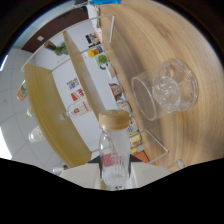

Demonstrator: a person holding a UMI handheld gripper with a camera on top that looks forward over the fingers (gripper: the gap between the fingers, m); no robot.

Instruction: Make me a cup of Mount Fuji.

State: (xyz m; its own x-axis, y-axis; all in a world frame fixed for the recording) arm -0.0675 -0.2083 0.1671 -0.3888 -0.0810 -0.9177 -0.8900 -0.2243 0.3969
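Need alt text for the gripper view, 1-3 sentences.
A clear bottle with a tan cap stands upright just ahead of the camera, its base hidden. Beyond it a clear glass cup holding ice sits on a wooden table, next to a wire rack of small packets.

A single wide-angle view rides on the tongs and looks forward along them, rolled sideways so the light wooden surface [150, 45] stands tilted. It sits very close to a clear plastic bottle with a tan cap [113, 150], with a clear faceted glass cup [167, 90] slightly farther ahead.
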